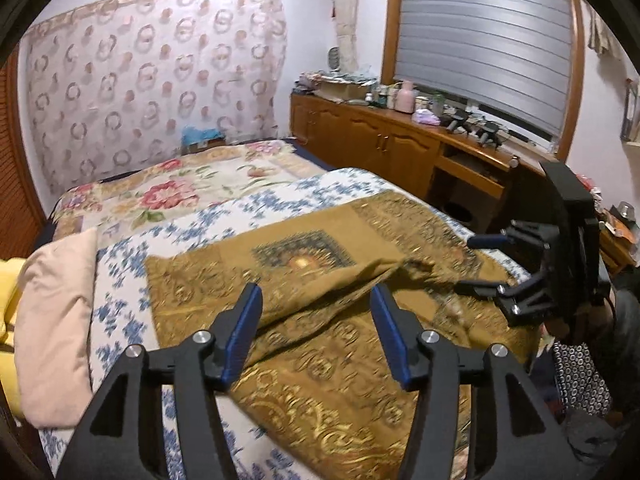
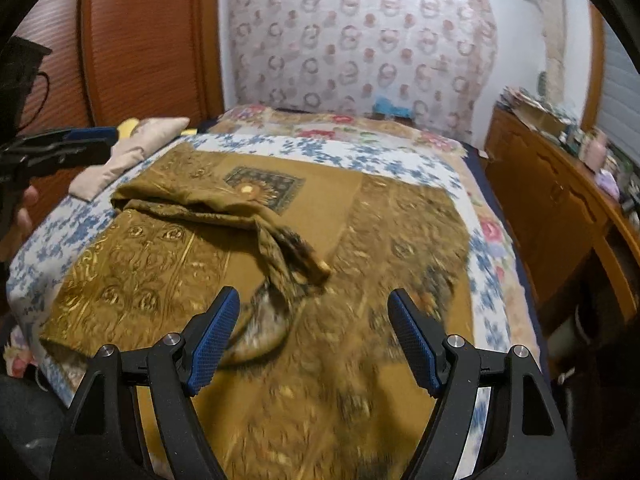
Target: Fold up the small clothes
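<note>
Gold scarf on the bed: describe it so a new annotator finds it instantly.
Start at the bed, covered by a blue-and-white floral quilt. Spread over the quilt lies the gold scarf, one edge folded back into a rumpled ridge. Only it is mustard-gold, with a dark square medallion; the pillow beside it is plain pink.

- bed (image 1: 208,200) fills the middle, floral quilt, blue-flower sheet (image 2: 352,152) on top
- far wall hung with patterned cloth (image 1: 152,76), ring motifs
- wood cabinet (image 1: 384,140) along right wall, top cluttered with bottles
- window on right, grey blind (image 1: 484,36) down, wood frame
- ribbed wood panel (image 2: 144,40) on left
- pale pillow (image 1: 56,320) at left edge of bed
</note>
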`<control>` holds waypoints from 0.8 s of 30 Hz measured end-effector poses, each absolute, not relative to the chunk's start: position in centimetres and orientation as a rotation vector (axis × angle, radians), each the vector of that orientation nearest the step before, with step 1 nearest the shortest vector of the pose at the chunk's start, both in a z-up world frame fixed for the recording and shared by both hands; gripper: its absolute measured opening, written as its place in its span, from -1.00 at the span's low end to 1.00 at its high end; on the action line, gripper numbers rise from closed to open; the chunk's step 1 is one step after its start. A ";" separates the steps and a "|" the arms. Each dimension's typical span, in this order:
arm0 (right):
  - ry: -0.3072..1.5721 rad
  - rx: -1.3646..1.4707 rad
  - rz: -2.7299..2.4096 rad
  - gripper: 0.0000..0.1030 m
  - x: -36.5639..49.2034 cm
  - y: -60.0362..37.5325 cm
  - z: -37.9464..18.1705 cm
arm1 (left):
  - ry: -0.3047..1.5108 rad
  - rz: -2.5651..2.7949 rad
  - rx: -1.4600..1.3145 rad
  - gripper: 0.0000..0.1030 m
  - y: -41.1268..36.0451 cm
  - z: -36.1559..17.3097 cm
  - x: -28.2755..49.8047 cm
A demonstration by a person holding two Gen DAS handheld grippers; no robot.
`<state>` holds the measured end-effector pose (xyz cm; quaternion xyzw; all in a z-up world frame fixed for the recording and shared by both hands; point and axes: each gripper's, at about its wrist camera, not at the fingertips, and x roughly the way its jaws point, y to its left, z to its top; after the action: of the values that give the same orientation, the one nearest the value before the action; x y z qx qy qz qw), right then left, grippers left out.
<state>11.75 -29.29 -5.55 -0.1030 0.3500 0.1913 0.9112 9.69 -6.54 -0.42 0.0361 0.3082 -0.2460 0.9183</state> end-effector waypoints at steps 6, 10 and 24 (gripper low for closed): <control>0.793 -0.252 0.453 0.52 15.0 -27.0 -6.1 | 0.660 -0.449 0.057 0.07 -4.5 -2.0 9.6; 0.821 -0.269 0.479 0.52 16.3 -25.8 -6.2 | 0.676 -0.421 0.033 0.07 -3.1 -2.8 9.6; 0.923 -0.287 0.530 0.11 19.2 -24.3 -8.4 | 0.706 -0.370 0.003 0.07 -0.7 -4.2 9.7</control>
<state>19.18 -24.31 -8.38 -0.1363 0.4386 0.2519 0.8518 9.67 -0.70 -4.23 0.0014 0.3436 -0.1804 0.9216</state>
